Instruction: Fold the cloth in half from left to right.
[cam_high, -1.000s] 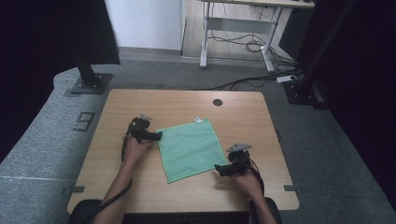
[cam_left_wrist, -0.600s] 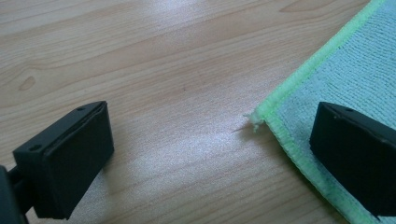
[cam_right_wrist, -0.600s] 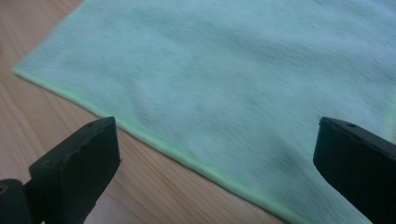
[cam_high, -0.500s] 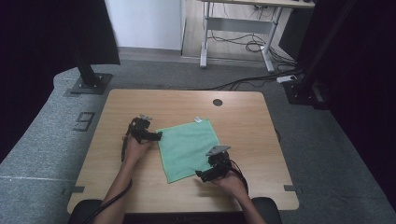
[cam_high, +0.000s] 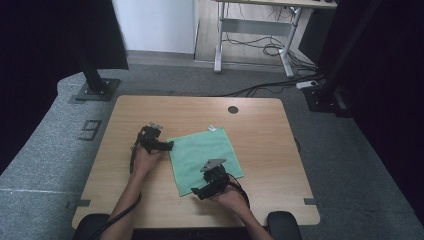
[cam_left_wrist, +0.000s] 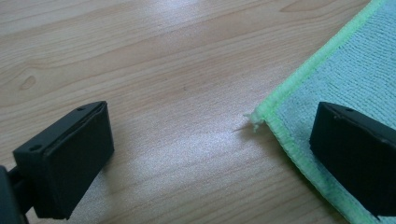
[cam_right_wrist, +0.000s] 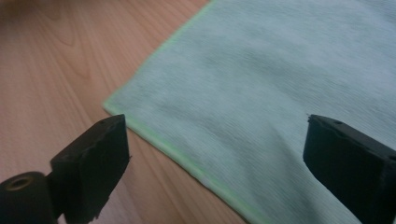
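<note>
Two grippers: both mine, one in each hand, worked over a wooden table (cam_high: 260, 125) seen from the high view.
Cloth: a pale green cloth (cam_high: 202, 152) with a brighter green hem lies flat on the table, slightly skewed to its edges, between my two hands.
Left gripper (cam_high: 167, 146): held low at the cloth's left corner, pointing across the table toward it.
Left jaws: wide apart in the left gripper view, gripping nothing; one stands over bare wood, the other over the cloth, with the frayed corner (cam_left_wrist: 256, 119) lying between them.
Left contact: I cannot tell whether the jaw over the cloth touches it.
Right gripper (cam_high: 199, 193): at the cloth's near corner, close to the table's front edge, with the grey plate (cam_high: 213, 164) on top.
Right jaws: spread broadly in the right gripper view, though they have just been closing a little; the cloth's near hem runs between them, and neither pad presses on it.
Right view detail: one jaw hangs over wood beside the hem, the other over the cloth surface; the picture is slightly blurred.
Label: a small white tag (cam_high: 212, 128) sticks out at the cloth's far corner.
Table: a dark round hole (cam_high: 233, 109) sits near its far edge, well apart from the cloth.
</note>
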